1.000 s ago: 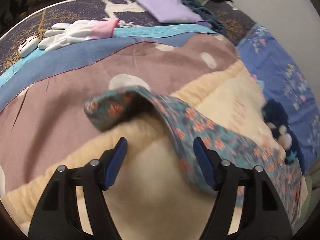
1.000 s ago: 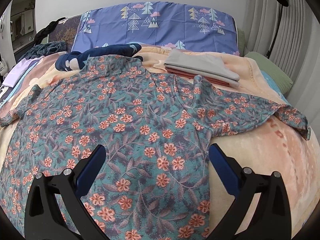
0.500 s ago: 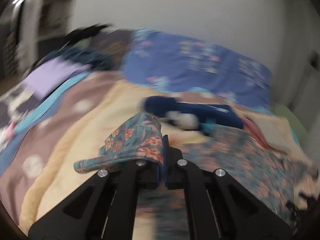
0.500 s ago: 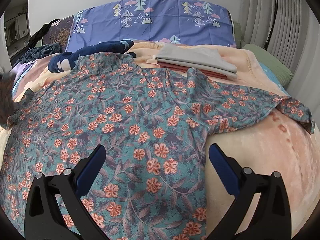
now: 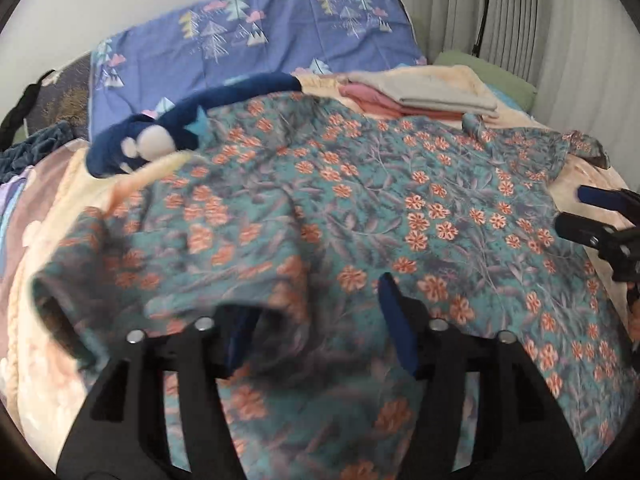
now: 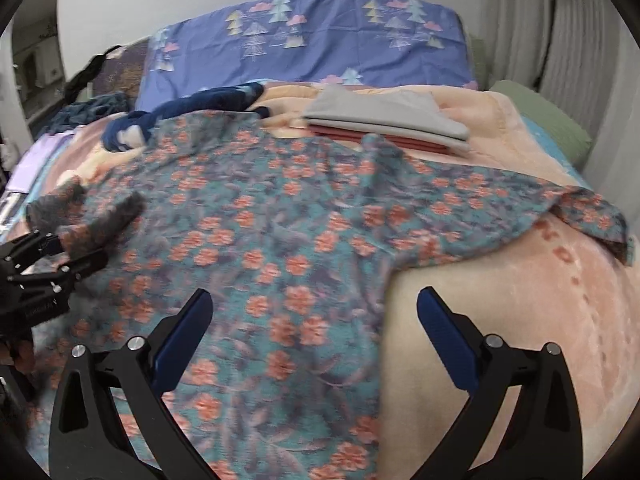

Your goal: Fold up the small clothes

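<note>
A teal floral shirt [image 5: 360, 208] lies spread on the bed; it also shows in the right wrist view [image 6: 280, 240]. Its left sleeve [image 5: 168, 264] is folded inward over the body and lies across my left gripper's left finger. My left gripper [image 5: 316, 332] is open just above the shirt. It also shows at the left edge of the right wrist view [image 6: 52, 248]. My right gripper [image 6: 316, 340] is open and empty over the shirt's right side, near the right sleeve [image 6: 560, 216]. It shows at the right edge of the left wrist view [image 5: 592, 212].
A stack of folded grey and pink clothes [image 6: 384, 124] lies behind the shirt. A dark blue garment [image 5: 188, 128] lies at the back left. A blue tree-print pillow [image 6: 312, 36] stands at the headboard. A green pillow [image 6: 548, 124] and curtains are on the right.
My left gripper shut on the left sleeve, carried it right over the shirt's body, and has opened, letting the sleeve go. My right gripper stayed open and shifted slightly.
</note>
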{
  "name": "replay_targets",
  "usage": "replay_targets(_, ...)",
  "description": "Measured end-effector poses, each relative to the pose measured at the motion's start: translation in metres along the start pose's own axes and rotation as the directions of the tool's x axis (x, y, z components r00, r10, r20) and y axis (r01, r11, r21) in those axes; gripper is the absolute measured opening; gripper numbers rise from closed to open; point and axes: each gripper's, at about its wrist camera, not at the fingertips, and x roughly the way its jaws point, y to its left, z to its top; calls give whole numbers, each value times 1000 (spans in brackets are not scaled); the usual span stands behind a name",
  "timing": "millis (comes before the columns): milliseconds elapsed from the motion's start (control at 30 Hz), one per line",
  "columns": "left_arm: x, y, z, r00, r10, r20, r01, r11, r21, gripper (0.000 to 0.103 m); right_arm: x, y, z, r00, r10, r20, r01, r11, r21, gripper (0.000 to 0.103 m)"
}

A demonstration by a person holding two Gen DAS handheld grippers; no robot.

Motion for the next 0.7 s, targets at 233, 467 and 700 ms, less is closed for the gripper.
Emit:
replay_targets(233,-35,30,-11,998,50,44,-46,994,-95,64,0,71,28,965,259,-46,-263,949,-177,58)
replay_targets(467,-53,63,-36,968,251,-6,-248,953,-173,64,3,164,36,930,355,-94,-363,850,-382,58)
replay_targets(700,-46,95,-56,905,410,-115,-425,884,-194,64,40,218,31,945,296,-141,-328,843,-426,53)
